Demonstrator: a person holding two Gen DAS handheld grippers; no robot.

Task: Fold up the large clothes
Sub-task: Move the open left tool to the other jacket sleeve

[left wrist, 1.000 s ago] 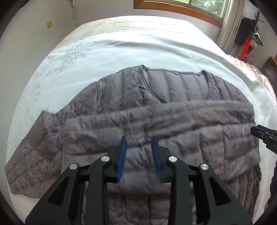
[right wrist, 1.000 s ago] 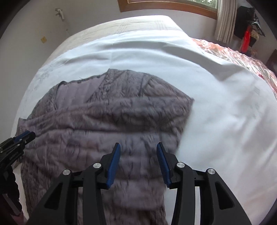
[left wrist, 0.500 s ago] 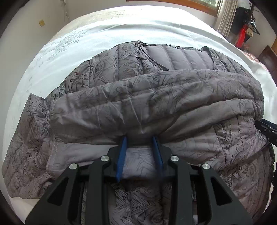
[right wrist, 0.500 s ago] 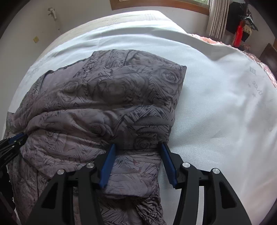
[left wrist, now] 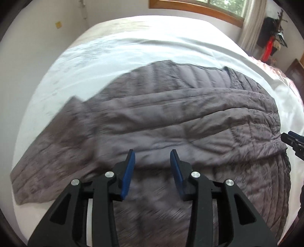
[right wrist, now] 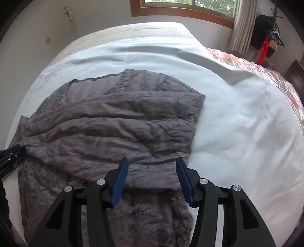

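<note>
A grey quilted jacket [left wrist: 171,117] lies spread on the white bed sheet [left wrist: 117,51], collar toward the far side, with a sleeve folded across its body. It also fills the left part of the right wrist view [right wrist: 114,121]. My left gripper [left wrist: 152,161] is open and empty, just above the jacket's near middle. My right gripper [right wrist: 151,169] is open and empty above the jacket's right edge. Each gripper's tip shows at the edge of the other's view, the right gripper [left wrist: 293,139] and the left gripper [right wrist: 12,152].
The white sheet [right wrist: 237,117] stretches to the right of the jacket, with a pink patterned cover [right wrist: 266,68] beyond it. A wall with a window [right wrist: 190,7] and curtain [right wrist: 243,24] stands behind the bed. A red object [right wrist: 263,51] stands in the far right corner.
Both grippers went down to the jacket's folded edge half a second ago and have now pulled back and up. Both sets of jaws are wider open.
</note>
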